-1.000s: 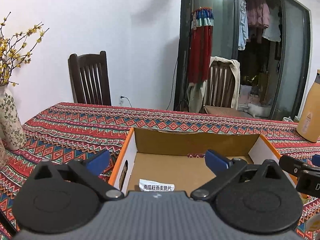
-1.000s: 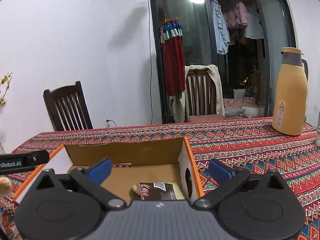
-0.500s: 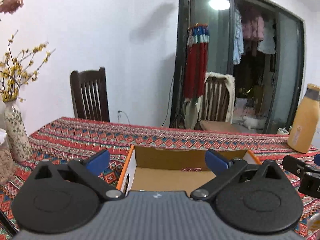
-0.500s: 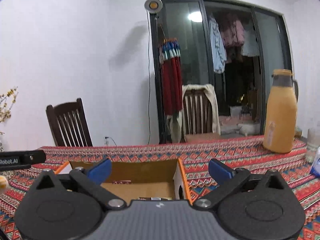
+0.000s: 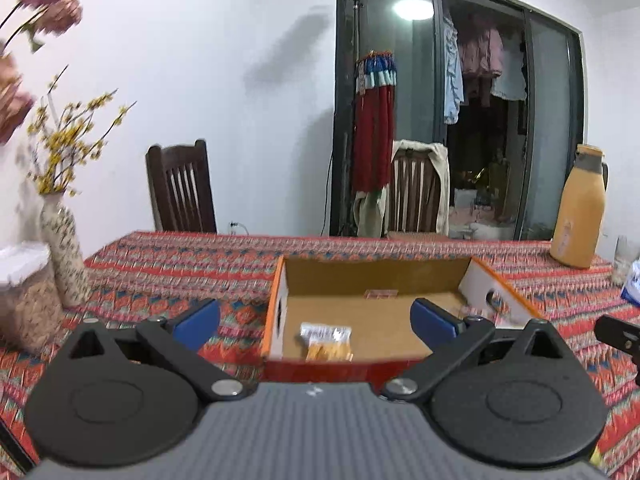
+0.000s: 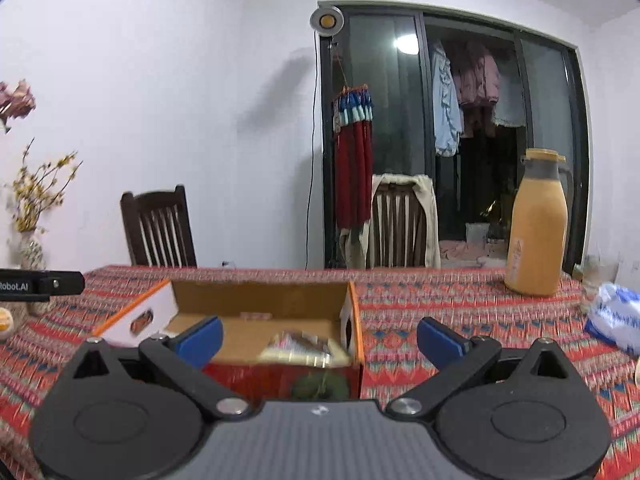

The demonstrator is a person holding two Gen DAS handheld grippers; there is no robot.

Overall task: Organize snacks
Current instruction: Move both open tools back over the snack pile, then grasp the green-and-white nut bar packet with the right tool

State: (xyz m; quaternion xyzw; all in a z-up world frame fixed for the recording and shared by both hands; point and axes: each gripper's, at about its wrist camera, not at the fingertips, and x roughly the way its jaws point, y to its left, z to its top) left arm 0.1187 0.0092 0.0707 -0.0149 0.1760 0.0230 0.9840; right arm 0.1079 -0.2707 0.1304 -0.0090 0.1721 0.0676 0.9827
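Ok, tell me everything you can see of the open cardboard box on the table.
The open-topped cardboard box sits flat on the red patterned tablecloth. Its inside is plain brown; the outside is white at the ends with orange edging, and the near wall is red. Each end wall has a cut-out hand hole. Inside lie a white-and-yellow snack packet near the left front and a dark snack packet towards the right. Nothing grips it; both claws are open and short of it.

Box (image 5: 376,280) top open; thermos (image 5: 576,216), vase (image 5: 64,252) well apart.
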